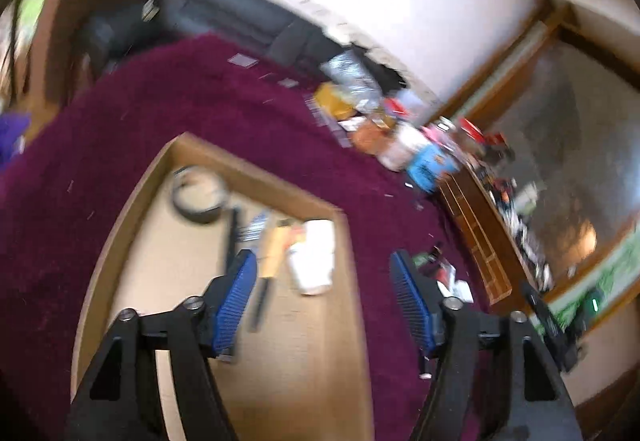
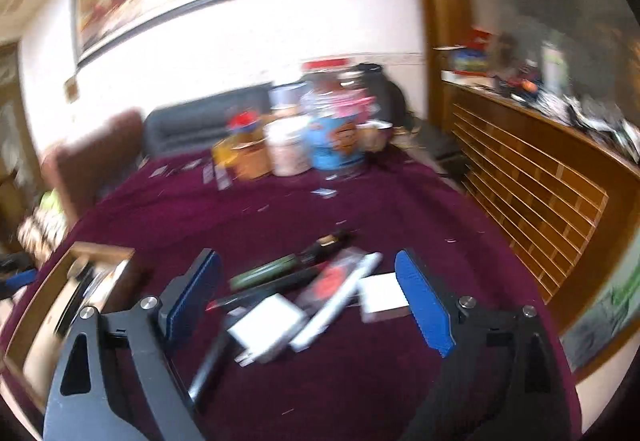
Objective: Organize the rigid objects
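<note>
A shallow cardboard box (image 1: 132,209) lies on the purple tablecloth (image 1: 200,101). In it are a roll of dark tape (image 1: 200,195), a white cup-like object (image 1: 312,257), a wooden-handled tool (image 1: 272,249) and a black pen (image 1: 231,237). My left gripper (image 1: 322,281) is open and empty above the box. My right gripper (image 2: 308,289) is open and empty over a loose pile: a white charger (image 2: 266,327), a white pen (image 2: 340,301), a green pen (image 2: 272,271), a red-marked packet (image 2: 330,279), a white card box (image 2: 382,299). The box edge shows at left (image 2: 100,253).
Jars and snack containers (image 2: 312,137) crowd the table's far side, also in the left wrist view (image 1: 400,137). A wooden slatted cabinet (image 2: 532,177) with clutter on top stands at right. A dark sofa (image 1: 232,13) and a brown chair (image 2: 96,161) stand behind the table.
</note>
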Demonstrator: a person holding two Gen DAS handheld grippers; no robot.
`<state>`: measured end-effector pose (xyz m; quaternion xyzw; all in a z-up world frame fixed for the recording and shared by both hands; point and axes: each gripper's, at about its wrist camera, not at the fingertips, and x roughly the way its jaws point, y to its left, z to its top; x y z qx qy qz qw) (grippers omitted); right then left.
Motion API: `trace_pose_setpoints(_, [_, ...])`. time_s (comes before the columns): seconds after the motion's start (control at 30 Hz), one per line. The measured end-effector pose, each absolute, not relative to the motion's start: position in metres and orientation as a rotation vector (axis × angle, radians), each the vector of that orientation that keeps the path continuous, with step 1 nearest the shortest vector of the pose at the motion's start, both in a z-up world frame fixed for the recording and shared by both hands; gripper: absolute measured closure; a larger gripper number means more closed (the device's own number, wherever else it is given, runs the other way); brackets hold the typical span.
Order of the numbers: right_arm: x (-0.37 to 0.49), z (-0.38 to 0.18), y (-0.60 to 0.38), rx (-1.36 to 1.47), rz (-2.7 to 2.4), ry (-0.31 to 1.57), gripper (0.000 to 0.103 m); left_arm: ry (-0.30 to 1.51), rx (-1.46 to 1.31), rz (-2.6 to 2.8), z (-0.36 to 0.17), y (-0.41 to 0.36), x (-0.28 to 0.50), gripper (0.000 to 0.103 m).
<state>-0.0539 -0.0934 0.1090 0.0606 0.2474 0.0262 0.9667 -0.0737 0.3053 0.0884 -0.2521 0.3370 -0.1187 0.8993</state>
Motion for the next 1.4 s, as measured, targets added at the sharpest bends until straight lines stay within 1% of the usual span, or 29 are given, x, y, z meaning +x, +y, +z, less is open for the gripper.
trace_pose_setpoints(0.03, [-0.041,0.102,-0.111,0.175,0.016,0.538,0.014,0.703,-0.486,-0.253,0.094,0.292,-0.073,0.034])
trace_pose_setpoints(0.17, [0.004,0.059,-0.168,0.436,-0.005,0.689,0.014,0.789,-0.352,-0.317,0.095,0.219,-0.068,0.033])
trace_pose_setpoints(0.33, [0.021,0.021,-0.181,0.474,-0.026,0.724,0.014,0.930,-0.282,-0.397,0.057,0.136,-0.057,0.033])
trace_pose_setpoints(0.37, [0.021,0.021,-0.182,0.490,-0.016,0.737,0.015,0.951,-0.277,-0.401,0.051,0.127,-0.055,0.033])
trace_pose_setpoints(0.43, [0.014,0.030,-0.184,0.486,-0.009,0.672,0.015,0.988,-0.269,-0.399,0.038,0.108,-0.047,0.033])
trace_pose_setpoints(0.57, [0.003,0.032,-0.181,0.409,-0.046,0.652,0.015,0.980,-0.189,-0.343,0.027,0.076,-0.033,0.034])
trace_pose_setpoints(0.77, [0.010,0.022,-0.194,0.478,-0.039,0.697,0.015,0.921,0.036,-0.240,0.013,0.038,-0.012,0.035])
trace_pose_setpoints(0.8, [0.012,0.019,-0.197,0.495,-0.037,0.707,0.015,0.923,0.046,-0.244,0.009,0.037,-0.011,0.051])
trace_pose_setpoints(0.83, [0.013,0.017,-0.200,0.512,-0.038,0.719,0.015,0.941,0.054,-0.245,0.005,0.036,-0.010,0.076])
trace_pose_setpoints(0.87, [0.014,0.015,-0.202,0.523,-0.040,0.730,0.015,0.918,0.075,-0.224,0.005,0.036,-0.011,0.082])
trace_pose_setpoints(0.9, [0.014,0.014,-0.203,0.531,-0.042,0.735,0.015,0.927,0.047,-0.252,0.004,0.040,-0.012,0.091])
trace_pose_setpoints(1.03, [0.013,0.013,-0.205,0.539,-0.043,0.739,0.015,0.960,-0.076,-0.282,0.007,0.064,-0.019,0.091])
trace_pose_setpoints(1.23, [0.013,0.012,-0.206,0.546,-0.042,0.744,0.015,0.908,-0.173,-0.262,0.021,0.093,-0.043,0.091])
trace_pose_setpoints(1.33, [0.012,0.010,-0.210,0.570,-0.044,0.745,0.015,0.904,-0.206,-0.261,0.015,0.099,-0.043,0.091])
trace_pose_setpoints(1.4, [0.011,0.011,-0.210,0.572,-0.045,0.742,0.015,0.948,-0.259,-0.267,0.002,0.105,-0.038,0.091])
